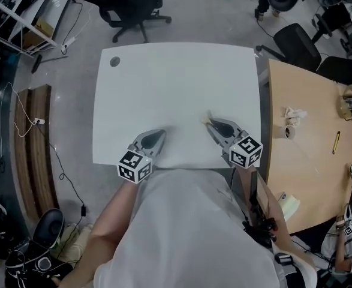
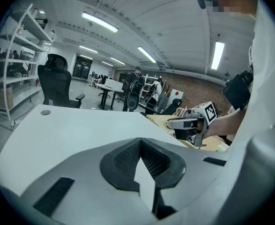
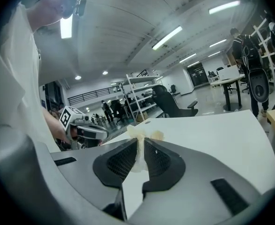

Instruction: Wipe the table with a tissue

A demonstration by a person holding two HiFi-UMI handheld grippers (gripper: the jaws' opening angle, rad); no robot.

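Note:
A small crumpled pale tissue (image 3: 143,134) is pinched between the jaws of my right gripper (image 3: 141,143), its top sticking out past the tips. In the head view that right gripper (image 1: 210,123) is at the near right of the white table (image 1: 176,83), the tissue (image 1: 208,119) a small tuft at its tips. My left gripper (image 1: 161,134) lies at the table's near edge, to the left. Its jaws meet at the tips in the left gripper view (image 2: 140,140) with nothing between them. Each gripper sees the other: the right gripper (image 2: 184,123), the left gripper (image 3: 87,133).
A round grey cable cap (image 1: 114,61) sits in the table's far left corner. A wooden table (image 1: 310,161) adjoins on the right, bearing a tissue wad (image 1: 294,114), a tape roll (image 1: 289,131) and a yellow pen (image 1: 336,142). Black office chairs (image 1: 134,5) stand beyond the far edge.

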